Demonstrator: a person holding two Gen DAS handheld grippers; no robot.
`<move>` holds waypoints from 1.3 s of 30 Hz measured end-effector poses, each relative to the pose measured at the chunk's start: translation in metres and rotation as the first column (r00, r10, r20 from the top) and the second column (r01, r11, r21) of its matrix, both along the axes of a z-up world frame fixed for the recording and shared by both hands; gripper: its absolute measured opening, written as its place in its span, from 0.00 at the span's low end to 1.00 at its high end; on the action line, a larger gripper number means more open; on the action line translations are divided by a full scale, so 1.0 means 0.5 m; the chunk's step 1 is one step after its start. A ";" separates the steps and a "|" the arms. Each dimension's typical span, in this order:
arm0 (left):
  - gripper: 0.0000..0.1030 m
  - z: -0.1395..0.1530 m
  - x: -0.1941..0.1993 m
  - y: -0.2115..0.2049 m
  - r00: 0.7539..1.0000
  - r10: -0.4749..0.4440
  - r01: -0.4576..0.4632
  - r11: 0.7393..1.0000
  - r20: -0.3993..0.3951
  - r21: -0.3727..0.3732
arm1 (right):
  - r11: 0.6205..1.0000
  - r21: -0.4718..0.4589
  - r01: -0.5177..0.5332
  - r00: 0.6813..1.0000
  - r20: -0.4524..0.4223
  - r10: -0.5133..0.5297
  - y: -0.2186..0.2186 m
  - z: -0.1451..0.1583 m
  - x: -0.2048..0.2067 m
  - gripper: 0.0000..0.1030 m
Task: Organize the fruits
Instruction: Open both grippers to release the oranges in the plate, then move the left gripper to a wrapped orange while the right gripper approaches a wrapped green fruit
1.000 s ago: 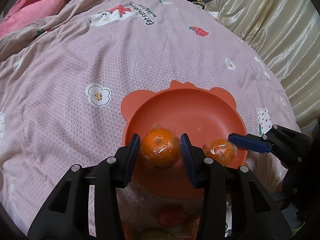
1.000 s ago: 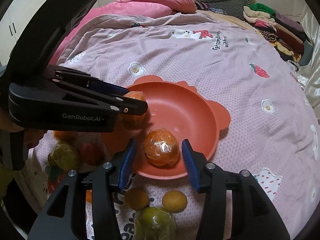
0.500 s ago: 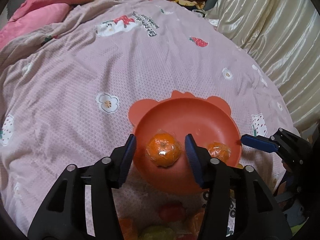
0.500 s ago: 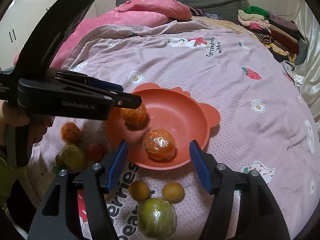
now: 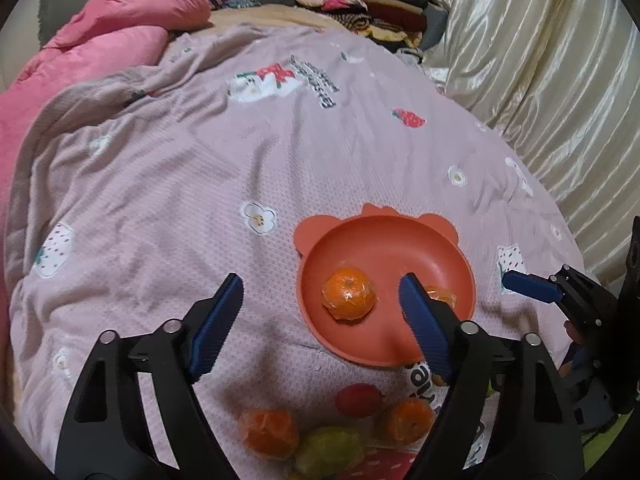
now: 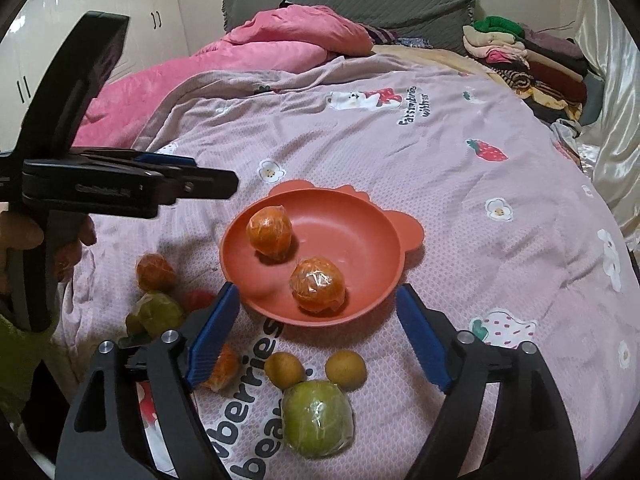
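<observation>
The left claw (image 5: pixel 320 312) stood with its blue pads spread wide and nothing between them, above the near rim of the orange bowl (image 5: pixel 384 236). The right claw (image 6: pixel 318 334) was likewise spread wide and empty, just in front of the bowl (image 6: pixel 360 216). Two plastic-wrapped oranges lay inside the bowl: one toward its left side (image 6: pixel 269 233), one near its front (image 6: pixel 317 284). The bowl rested on the pink printed bedspread (image 6: pixel 400 152). Outside the bowl, on the bedspread, lay a wrapped green fruit (image 6: pixel 318 418), two small yellow-brown fruits (image 6: pixel 285 369) touching it, and further oranges (image 6: pixel 155 273), a red fruit (image 5: pixel 358 399) and a green fruit (image 6: pixel 158 312) to the left.
</observation>
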State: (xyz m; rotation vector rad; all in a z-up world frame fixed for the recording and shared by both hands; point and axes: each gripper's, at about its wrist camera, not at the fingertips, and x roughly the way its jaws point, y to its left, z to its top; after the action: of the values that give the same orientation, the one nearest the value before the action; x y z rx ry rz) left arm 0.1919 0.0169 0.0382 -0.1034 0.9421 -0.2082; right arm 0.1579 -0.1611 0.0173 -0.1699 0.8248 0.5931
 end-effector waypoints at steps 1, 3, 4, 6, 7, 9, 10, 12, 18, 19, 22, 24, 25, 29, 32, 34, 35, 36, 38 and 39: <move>0.79 0.005 -0.005 0.005 1.000 0.011 -0.011 1.000 0.008 -0.001 | 1.000 0.003 0.002 1.000 0.001 -0.002 -0.002 0.001 -0.002 0.79; 0.82 0.013 -0.012 0.012 0.999 0.028 -0.028 1.000 0.020 0.001 | 1.000 0.005 0.004 1.000 0.003 -0.004 -0.003 0.003 -0.005 0.81; 0.83 0.018 -0.018 0.016 0.999 0.037 -0.037 0.999 0.027 0.005 | 1.000 0.006 0.007 1.000 0.005 -0.007 -0.005 0.004 -0.007 0.81; 0.86 0.025 -0.028 0.022 0.998 0.048 -0.048 0.999 0.039 0.002 | 1.000 0.008 0.011 1.000 0.005 -0.011 -0.008 0.006 -0.008 0.81; 0.86 0.031 -0.034 0.024 0.998 0.052 -0.052 0.999 0.047 0.001 | 1.000 0.010 0.015 1.000 0.006 -0.015 -0.010 0.007 -0.009 0.82; 0.88 0.039 -0.041 0.027 0.997 0.057 -0.057 0.998 0.061 0.004 | 1.000 0.014 0.021 1.000 0.008 -0.021 -0.013 0.011 -0.013 0.83; 0.89 0.044 -0.045 0.029 0.996 0.060 -0.061 0.998 0.067 0.004 | 1.000 0.018 0.022 1.000 0.010 -0.022 -0.015 0.013 -0.015 0.85; 0.90 0.049 -0.052 0.031 0.995 0.064 -0.065 0.998 0.074 0.003 | 1.000 0.018 0.023 1.000 0.015 -0.023 -0.018 0.017 -0.021 0.87; 0.90 0.057 -0.069 0.046 0.993 0.085 -0.086 0.996 0.084 0.011 | 0.999 0.020 0.029 0.999 0.022 -0.029 -0.022 0.024 -0.033 0.89; 0.90 0.056 -0.071 0.047 0.993 0.087 -0.088 0.996 0.083 0.013 | 0.999 0.020 0.030 0.999 0.024 -0.031 -0.023 0.024 -0.034 0.89; 0.90 0.055 -0.077 0.051 0.992 0.091 -0.093 0.995 0.083 0.022 | 0.999 0.023 0.033 0.999 0.023 -0.034 -0.025 0.024 -0.041 0.90; 0.90 0.052 -0.084 0.055 0.992 0.096 -0.099 0.995 0.083 0.026 | 0.999 0.022 0.033 0.999 0.024 -0.034 -0.026 0.025 -0.047 0.90; 0.90 0.050 -0.089 0.057 0.992 0.099 -0.101 0.995 0.082 0.025 | 0.999 0.022 0.033 0.999 0.024 -0.033 -0.027 0.024 -0.051 0.90; 0.90 0.038 -0.109 0.074 0.991 0.117 -0.119 0.993 0.070 0.020 | 0.999 0.019 0.034 0.999 0.019 -0.034 -0.032 0.021 -0.065 0.90; 0.90 0.030 -0.125 0.088 0.989 0.135 -0.136 0.991 0.063 0.018 | 0.999 0.015 0.034 0.999 0.012 -0.034 -0.035 0.015 -0.074 0.90; 0.90 0.023 -0.134 0.096 0.988 0.143 -0.145 0.989 0.056 0.020 | 0.999 0.012 0.033 0.999 0.006 -0.033 -0.036 0.011 -0.081 0.90; 0.90 0.020 -0.139 0.100 0.988 0.148 -0.149 0.989 0.052 0.022 | 0.999 0.011 0.033 0.999 0.005 -0.033 -0.037 0.010 -0.083 0.90; 0.90 0.015 -0.144 0.104 0.987 0.153 -0.154 0.988 0.047 0.025 | 0.999 0.010 0.032 0.999 0.003 -0.032 -0.038 0.008 -0.087 0.90; 0.90 0.010 -0.152 0.108 0.987 0.152 -0.154 0.988 0.041 0.025 | 0.999 0.007 0.032 0.999 0.000 -0.032 -0.040 0.006 -0.090 0.90; 0.90 0.005 -0.157 0.110 0.988 0.152 -0.153 0.988 0.037 0.025 | 0.999 0.008 0.034 0.999 -0.004 -0.034 -0.042 0.003 -0.092 0.90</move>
State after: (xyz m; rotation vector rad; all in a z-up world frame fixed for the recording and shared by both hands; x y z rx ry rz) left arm 0.1132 0.0718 0.0407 -0.1451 0.8982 -0.0550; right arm 0.1117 -0.1820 0.0190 -0.1476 0.8271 0.5649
